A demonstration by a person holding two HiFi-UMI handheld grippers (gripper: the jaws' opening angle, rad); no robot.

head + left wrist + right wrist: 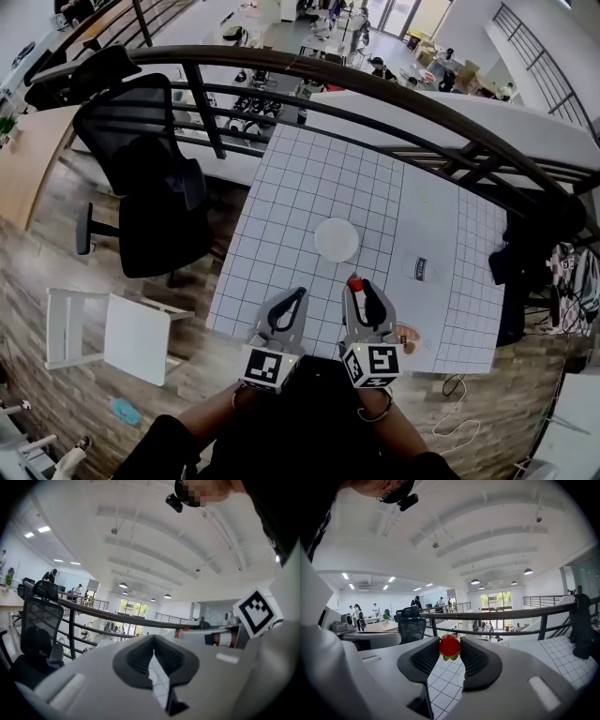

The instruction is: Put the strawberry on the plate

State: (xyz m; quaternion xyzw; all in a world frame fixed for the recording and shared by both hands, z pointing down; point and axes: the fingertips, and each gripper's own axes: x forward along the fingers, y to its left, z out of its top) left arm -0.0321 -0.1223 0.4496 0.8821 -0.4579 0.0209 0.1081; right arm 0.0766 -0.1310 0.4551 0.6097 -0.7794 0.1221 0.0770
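Right gripper view shows my right gripper clamping the strawberry just near of the plate, left gripper closed and empty; I judge this the carry, needing a reach farther before release.

My right tool grips the strawberry between its dark ribbed jaws, the red body uppermost and the green leaves hanging below. Beneath it lies the white gridded bench. Beyond runs a dark railing, with a black office chair to the left.
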